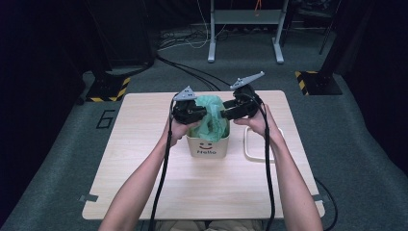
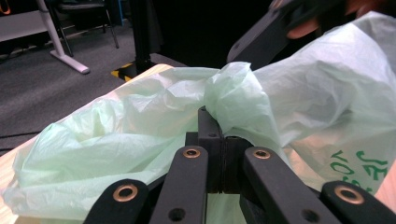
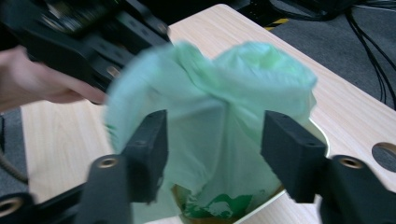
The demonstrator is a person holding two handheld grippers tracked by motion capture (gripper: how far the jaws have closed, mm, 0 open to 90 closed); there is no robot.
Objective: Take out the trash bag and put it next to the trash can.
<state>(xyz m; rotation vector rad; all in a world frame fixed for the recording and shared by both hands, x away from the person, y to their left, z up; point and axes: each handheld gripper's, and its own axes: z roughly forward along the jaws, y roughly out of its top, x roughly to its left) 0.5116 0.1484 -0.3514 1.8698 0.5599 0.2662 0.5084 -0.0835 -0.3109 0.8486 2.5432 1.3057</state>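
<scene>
A pale green plastic bag [image 1: 210, 115] bulges out of a small white bin [image 1: 208, 147] marked "Hello" at the middle of the wooden table. My left gripper [image 1: 202, 113] is at the bag's left side. In the left gripper view its jaws [image 2: 219, 135] are pressed together on a bunched fold of the bag [image 2: 140, 121]. My right gripper [image 1: 226, 111] is at the bag's right side. In the right gripper view its jaws [image 3: 215, 149] stand apart, with the bag [image 3: 219, 93] beyond the gap and neither pad pressing on it. The bin's rim [image 3: 261, 205] shows below.
A flat white frame-like piece [image 1: 252, 144] lies on the table [image 1: 144, 163] just right of the bin. Beyond the table's far edge are black cables on the carpet and a grey desk frame [image 1: 245, 33]. Bare tabletop lies in front of the bin.
</scene>
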